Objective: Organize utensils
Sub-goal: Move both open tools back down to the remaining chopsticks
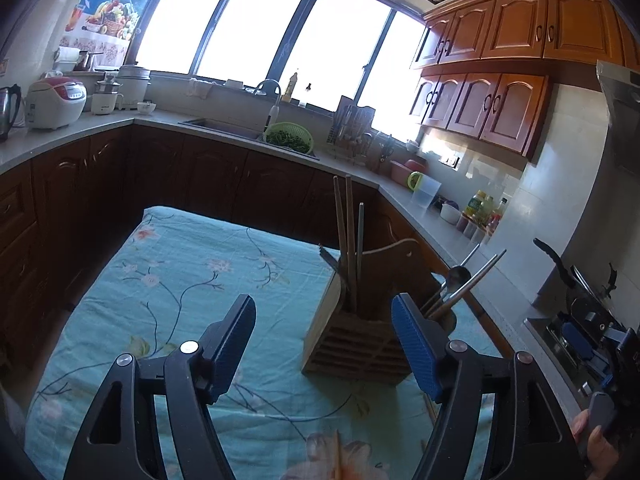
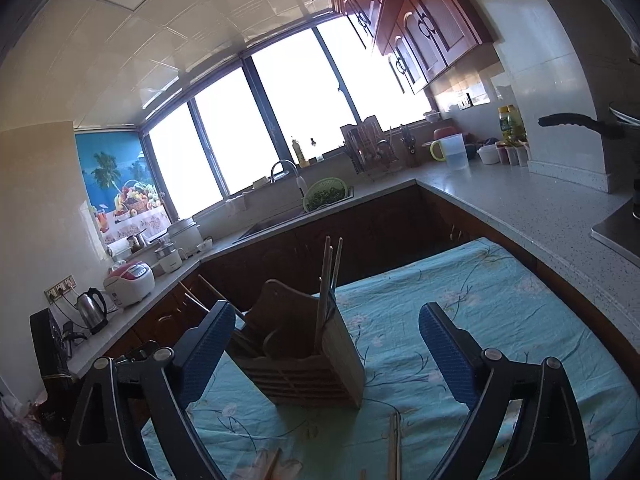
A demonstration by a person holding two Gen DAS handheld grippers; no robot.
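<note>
A slatted wooden utensil holder (image 1: 352, 344) stands on the blue floral cloth (image 1: 180, 264). Wooden chopsticks (image 1: 347, 236) stand upright in its near compartment, and metal spoons (image 1: 460, 284) lean out of its right side. My left gripper (image 1: 323, 302) is open just short of the holder, with nothing between its blue pads. In the right wrist view the holder (image 2: 304, 360) sits a little ahead, and my right gripper (image 2: 328, 307) is wide open and holds nothing. Loose chopsticks (image 2: 394, 446) lie on the cloth below it. One chopstick (image 1: 338, 456) shows near the left gripper.
A grey counter (image 2: 520, 208) wraps around the table, with a sink and green colander (image 1: 289, 136), a rice cooker (image 1: 56, 104) and a kettle (image 2: 93, 312). A stove and a black pan handle (image 1: 554, 258) are at the right. A hand (image 1: 596, 440) holds the right gripper.
</note>
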